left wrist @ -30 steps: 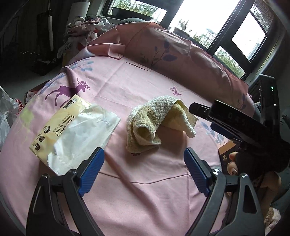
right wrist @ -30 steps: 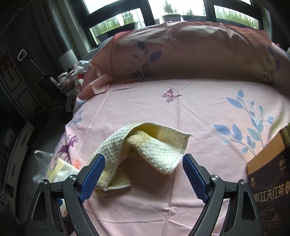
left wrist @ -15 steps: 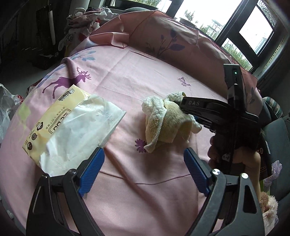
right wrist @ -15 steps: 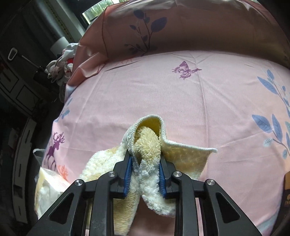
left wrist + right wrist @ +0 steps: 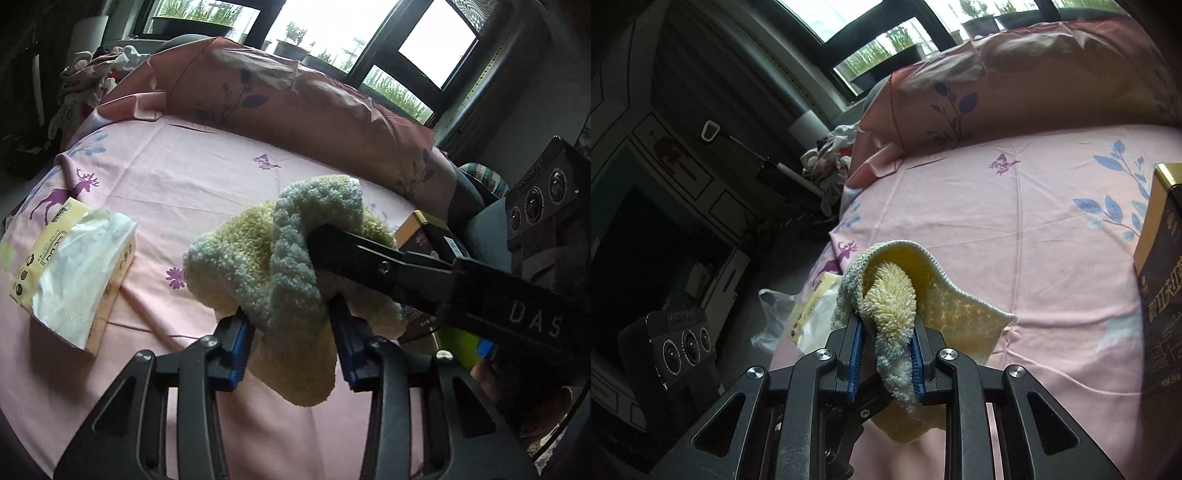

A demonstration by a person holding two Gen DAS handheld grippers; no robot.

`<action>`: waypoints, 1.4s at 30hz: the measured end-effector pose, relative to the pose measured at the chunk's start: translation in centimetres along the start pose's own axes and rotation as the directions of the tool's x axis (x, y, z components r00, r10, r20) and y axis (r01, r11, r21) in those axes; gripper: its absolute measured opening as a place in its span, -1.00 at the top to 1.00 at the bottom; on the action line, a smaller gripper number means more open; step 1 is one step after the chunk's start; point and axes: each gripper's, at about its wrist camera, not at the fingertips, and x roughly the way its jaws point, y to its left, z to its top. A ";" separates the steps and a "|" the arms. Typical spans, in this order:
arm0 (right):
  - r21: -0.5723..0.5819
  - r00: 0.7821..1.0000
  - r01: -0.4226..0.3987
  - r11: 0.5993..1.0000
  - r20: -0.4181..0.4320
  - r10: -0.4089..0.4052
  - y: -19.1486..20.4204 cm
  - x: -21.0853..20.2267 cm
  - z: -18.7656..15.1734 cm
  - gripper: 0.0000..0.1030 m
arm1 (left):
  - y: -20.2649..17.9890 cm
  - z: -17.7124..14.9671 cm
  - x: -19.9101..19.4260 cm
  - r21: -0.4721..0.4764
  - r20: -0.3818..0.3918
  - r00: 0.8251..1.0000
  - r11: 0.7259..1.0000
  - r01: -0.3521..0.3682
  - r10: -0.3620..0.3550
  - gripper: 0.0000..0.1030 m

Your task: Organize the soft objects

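Observation:
A fluffy yellow and pale-blue towel (image 5: 288, 266) hangs bunched up, lifted off the pink bedsheet (image 5: 192, 177). In the left wrist view my left gripper (image 5: 291, 332) is closing on the towel's lower fold, and its blue pads press the cloth from both sides. My right gripper (image 5: 314, 240) reaches in from the right and pinches the upper fold. In the right wrist view the right gripper (image 5: 886, 354) is shut on a roll of the towel (image 5: 890, 306), which sticks up between its blue pads.
A soft tissue pack (image 5: 74, 273) lies at the left on the sheet. A dark tea box (image 5: 1160, 280) stands at the right. A pink pillow (image 5: 295, 96) lines the far edge, with a heap of clothes (image 5: 92, 77) beyond the left corner. A plastic bag (image 5: 772, 317) lies on the floor.
The right gripper shut on the towel and lifted it off the sheet. The left gripper, open before, moved in and closed on the towel's lower fold.

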 end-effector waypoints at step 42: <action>0.614 0.861 0.079 0.785 0.355 -0.365 -26.9 -24.0 -4.5 0.50 | -33.2 -3.0 15.0 0.433 -0.192 0.977 0.885 0.169 -0.092 0.52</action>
